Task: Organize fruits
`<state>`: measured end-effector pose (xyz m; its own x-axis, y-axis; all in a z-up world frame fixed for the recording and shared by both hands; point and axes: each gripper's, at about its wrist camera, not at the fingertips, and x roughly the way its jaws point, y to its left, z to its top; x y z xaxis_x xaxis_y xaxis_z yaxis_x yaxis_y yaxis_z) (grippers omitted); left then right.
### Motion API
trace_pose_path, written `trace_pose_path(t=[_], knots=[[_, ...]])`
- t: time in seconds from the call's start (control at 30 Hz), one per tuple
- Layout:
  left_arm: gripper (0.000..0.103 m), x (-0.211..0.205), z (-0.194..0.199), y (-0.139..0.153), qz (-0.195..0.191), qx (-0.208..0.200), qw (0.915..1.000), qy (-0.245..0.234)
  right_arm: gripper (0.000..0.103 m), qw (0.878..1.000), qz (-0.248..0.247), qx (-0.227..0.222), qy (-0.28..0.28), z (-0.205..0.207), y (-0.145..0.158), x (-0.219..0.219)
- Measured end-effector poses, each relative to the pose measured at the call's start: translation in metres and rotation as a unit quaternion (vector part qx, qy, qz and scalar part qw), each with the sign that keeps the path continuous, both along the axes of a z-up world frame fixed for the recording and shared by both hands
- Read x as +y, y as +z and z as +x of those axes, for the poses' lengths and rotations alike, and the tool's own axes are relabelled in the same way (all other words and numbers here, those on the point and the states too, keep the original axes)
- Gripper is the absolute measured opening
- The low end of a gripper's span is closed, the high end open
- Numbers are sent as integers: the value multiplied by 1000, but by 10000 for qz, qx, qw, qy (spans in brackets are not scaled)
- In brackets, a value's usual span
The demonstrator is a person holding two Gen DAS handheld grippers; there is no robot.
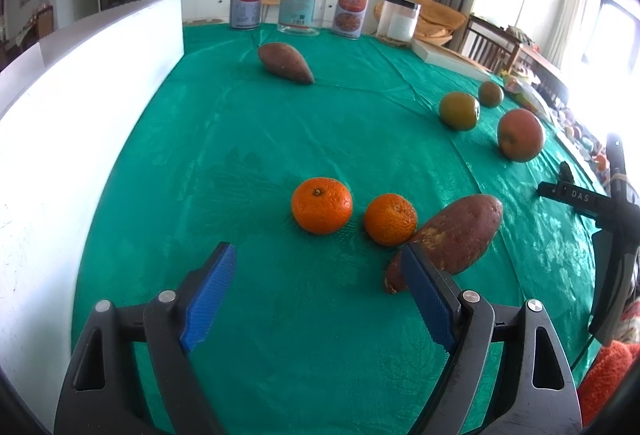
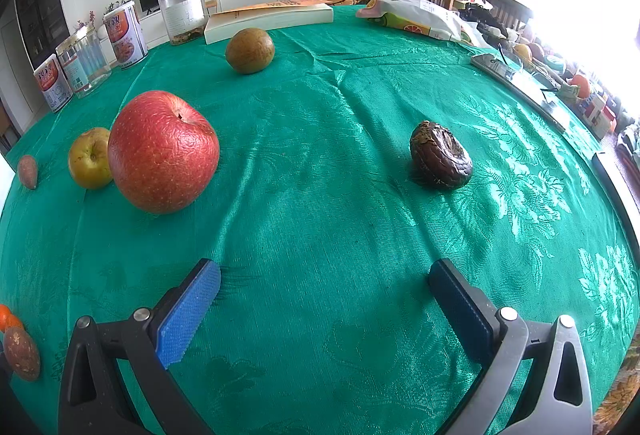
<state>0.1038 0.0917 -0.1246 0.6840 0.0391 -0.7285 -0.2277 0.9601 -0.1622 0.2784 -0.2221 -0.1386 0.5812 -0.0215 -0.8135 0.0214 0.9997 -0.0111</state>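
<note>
In the left wrist view, two oranges [image 1: 322, 205] [image 1: 390, 219] lie on the green tablecloth just ahead of my open, empty left gripper [image 1: 320, 267]. A sweet potato [image 1: 448, 241] touches the right orange, beside my right finger. Another sweet potato [image 1: 285, 62] lies farther back. Two green fruits [image 1: 459, 111] [image 1: 490, 94] and a red apple [image 1: 520, 135] lie at the right. In the right wrist view, my right gripper [image 2: 324, 285] is open and empty over bare cloth. The red apple [image 2: 163, 158], a green apple [image 2: 90, 158], a brownish-green fruit [image 2: 250, 51] and a dark wrinkled fruit [image 2: 440, 155] lie ahead.
Tins [image 1: 247, 1] and jars [image 1: 301, 3] line the table's far edge. A white board [image 1: 80, 95] stands along the left side. A book [image 2: 268, 19] and a bag [image 2: 416, 17] lie at the far side. The other gripper [image 1: 612, 219] shows at the right edge.
</note>
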Motion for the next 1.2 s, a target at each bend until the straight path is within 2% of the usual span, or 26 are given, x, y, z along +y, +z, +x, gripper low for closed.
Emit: trace_pose_path(t=[1.2], knots=[[86, 3, -3, -3, -233, -78, 9996, -139, 103, 10000, -1, 2, 0, 0, 0, 0]])
